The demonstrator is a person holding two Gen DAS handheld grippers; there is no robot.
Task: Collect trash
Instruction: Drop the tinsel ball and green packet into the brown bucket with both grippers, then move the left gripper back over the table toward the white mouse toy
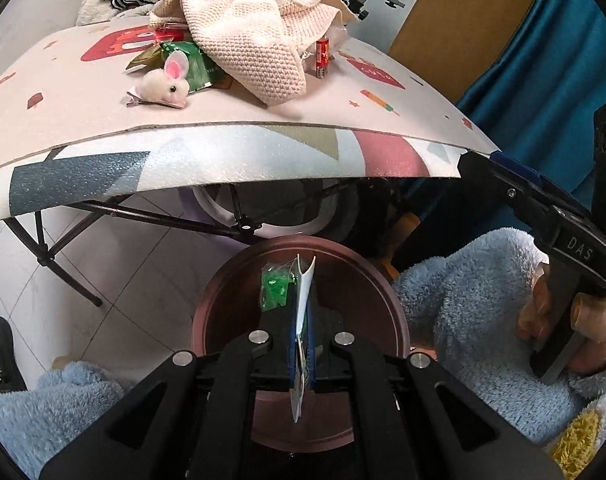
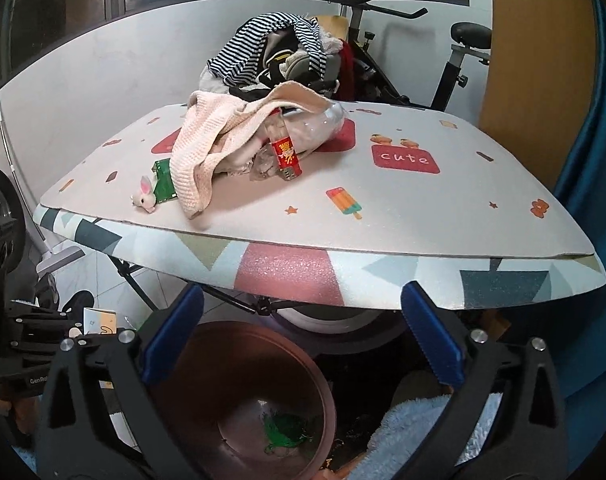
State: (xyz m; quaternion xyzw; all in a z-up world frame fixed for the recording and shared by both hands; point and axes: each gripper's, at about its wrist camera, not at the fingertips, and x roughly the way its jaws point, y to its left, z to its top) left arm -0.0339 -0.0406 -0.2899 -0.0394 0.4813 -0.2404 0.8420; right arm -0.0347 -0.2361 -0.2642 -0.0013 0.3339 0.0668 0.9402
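Note:
In the left wrist view my left gripper [image 1: 301, 312] is shut on a thin white wrapper [image 1: 304, 300], held edge-up over the round brown bin [image 1: 207, 308]. A crumpled green wrapper [image 1: 276, 290] lies inside the bin. My right gripper [image 2: 303, 336] stands open with nothing between its blue pads [image 2: 175, 336], above the same bin [image 2: 263, 360] and just before the table edge. On the table [image 2: 383, 208] lie a green packet [image 2: 165, 180], a red-labelled bottle [image 2: 287, 154] and a clear plastic bottle [image 2: 323, 124], partly under a pink knit cloth [image 2: 207, 148].
A plush bunny clip [image 2: 145, 198] lies near the table's front left. Striped clothes [image 2: 263, 40] are piled behind, with an exercise bike [image 2: 455, 60] beyond. The table's folding legs [image 1: 63, 248] cross over the tiled floor. Fluffy blue sleeves [image 1: 475, 300] flank the bin. A blue curtain [image 1: 543, 60] hangs on the right.

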